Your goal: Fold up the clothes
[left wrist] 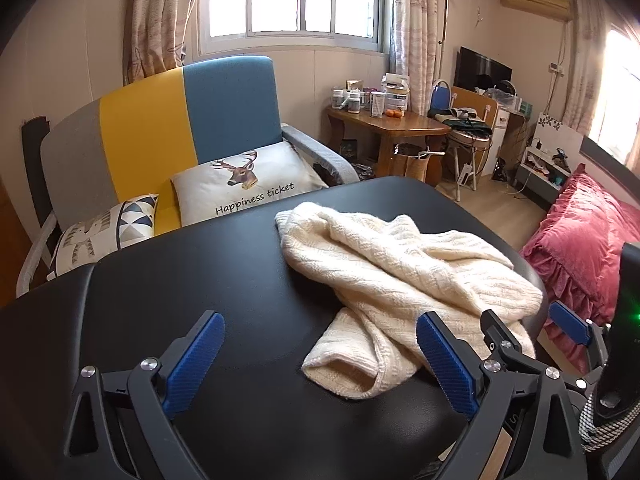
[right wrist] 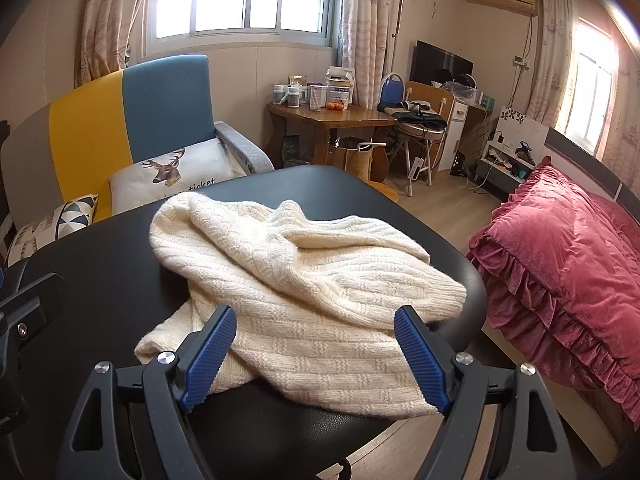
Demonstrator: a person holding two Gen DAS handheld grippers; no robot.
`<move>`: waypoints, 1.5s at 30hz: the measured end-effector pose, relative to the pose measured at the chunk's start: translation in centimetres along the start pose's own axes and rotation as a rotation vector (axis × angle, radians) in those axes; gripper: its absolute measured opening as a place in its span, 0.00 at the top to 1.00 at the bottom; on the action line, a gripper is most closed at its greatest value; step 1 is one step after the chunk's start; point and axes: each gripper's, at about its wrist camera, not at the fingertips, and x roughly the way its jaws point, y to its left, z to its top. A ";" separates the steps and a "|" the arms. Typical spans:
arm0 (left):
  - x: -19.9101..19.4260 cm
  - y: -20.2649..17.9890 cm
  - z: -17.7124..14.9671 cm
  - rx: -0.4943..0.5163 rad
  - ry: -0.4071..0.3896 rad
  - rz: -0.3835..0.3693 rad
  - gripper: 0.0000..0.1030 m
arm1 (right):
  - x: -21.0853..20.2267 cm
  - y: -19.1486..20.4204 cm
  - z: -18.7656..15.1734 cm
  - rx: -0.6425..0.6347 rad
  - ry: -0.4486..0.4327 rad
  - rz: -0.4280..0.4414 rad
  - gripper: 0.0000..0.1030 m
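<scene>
We see the cream cable-knit sweater lying bunched and rumpled on the black worktop, a sleeve trailing toward us, not in any neat fold. Our left tool and right tool hover with fingers apart, holding nothing, so the folding remains.

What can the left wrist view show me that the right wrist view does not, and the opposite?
Only the left wrist view shows the right gripper from outside, open beside the sweater, and the full words on the deer pillow. Only the right wrist view shows the sweater's near edge hanging past the table edge and the second window. Both show the cream knit sweater crumpled on the black table, unheld, the open left gripper, sofa and pink bedding.
</scene>
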 end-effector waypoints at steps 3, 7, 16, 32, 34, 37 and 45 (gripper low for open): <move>0.0 0.2 -0.2 -0.006 0.002 0.001 0.05 | 0.2 -0.1 -0.5 0.007 -0.005 0.002 0.20; 0.1 0.6 -0.5 -0.014 0.005 0.001 0.05 | 0.4 0.0 -0.9 0.010 0.012 0.011 0.20; 0.2 1.5 -1.1 -0.043 0.014 -0.019 0.04 | 0.8 0.0 -1.2 0.015 0.034 0.008 0.20; 1.2 4.3 -3.0 -0.119 0.043 -0.140 0.01 | 0.9 0.7 -1.9 -0.025 0.049 0.116 0.20; 1.8 5.1 -4.0 -0.141 0.070 -0.239 0.01 | 1.2 0.3 -2.3 -0.035 0.071 0.252 0.20; 3.5 7.0 -5.8 -0.211 0.171 -0.338 0.01 | 2.6 0.4 -2.6 -0.081 0.170 0.394 0.20; 6.7 10.8 -8.1 -0.322 0.247 -0.388 0.01 | 7.7 2.4 1.7 -0.211 0.282 0.532 0.21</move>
